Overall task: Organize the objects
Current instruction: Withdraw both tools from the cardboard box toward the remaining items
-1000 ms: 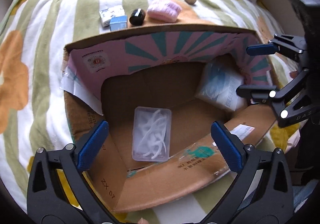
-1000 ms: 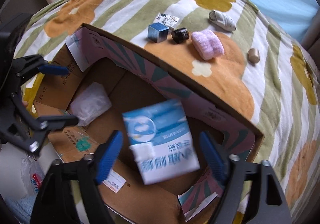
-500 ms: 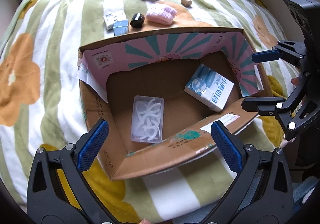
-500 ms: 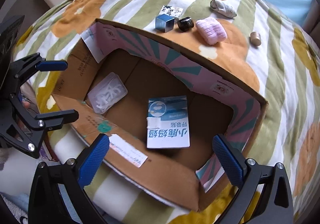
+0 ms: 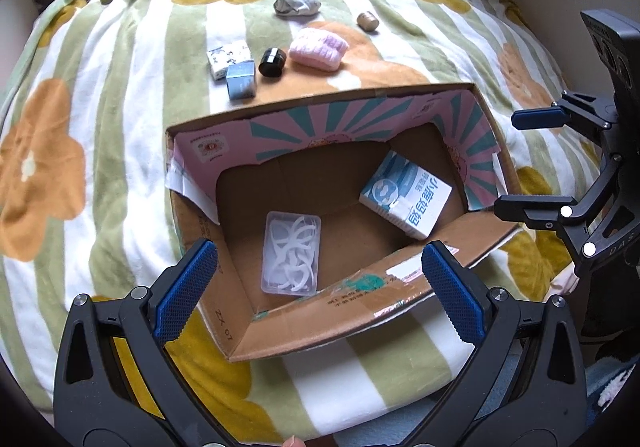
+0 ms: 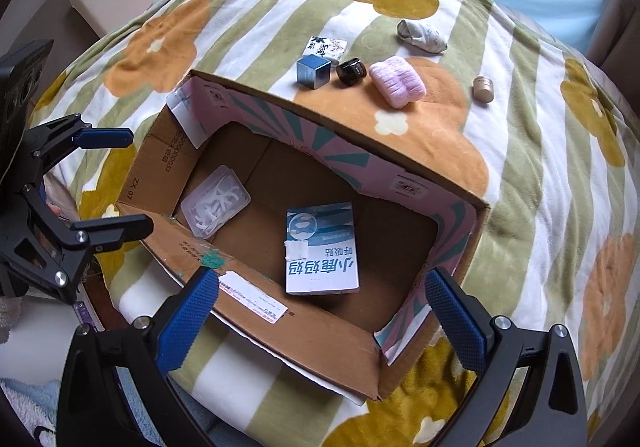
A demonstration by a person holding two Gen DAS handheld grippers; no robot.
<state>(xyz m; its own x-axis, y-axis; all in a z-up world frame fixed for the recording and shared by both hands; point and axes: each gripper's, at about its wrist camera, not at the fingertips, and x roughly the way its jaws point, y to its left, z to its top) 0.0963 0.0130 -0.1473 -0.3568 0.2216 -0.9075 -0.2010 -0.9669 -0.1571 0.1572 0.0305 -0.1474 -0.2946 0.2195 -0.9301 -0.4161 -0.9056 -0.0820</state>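
Right wrist view: floral striped blanket (image 6: pixel 532 183); cardboard box (image 6: pixel 320 343) stamped "ZX 07" holds blue-white carton (image 6: pixel 320 247). Both left gripper (image 5: pixel 320 287) and right gripper (image 6: pixel 320 311) spread wide, empty.

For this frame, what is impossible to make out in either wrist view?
- Cardboard box near corner floor: right wrist view, hidden by its own front wall.
- Small print on the blue-and-white carton: too small.
- Contents of the black jar and gold cap: both views, too small.
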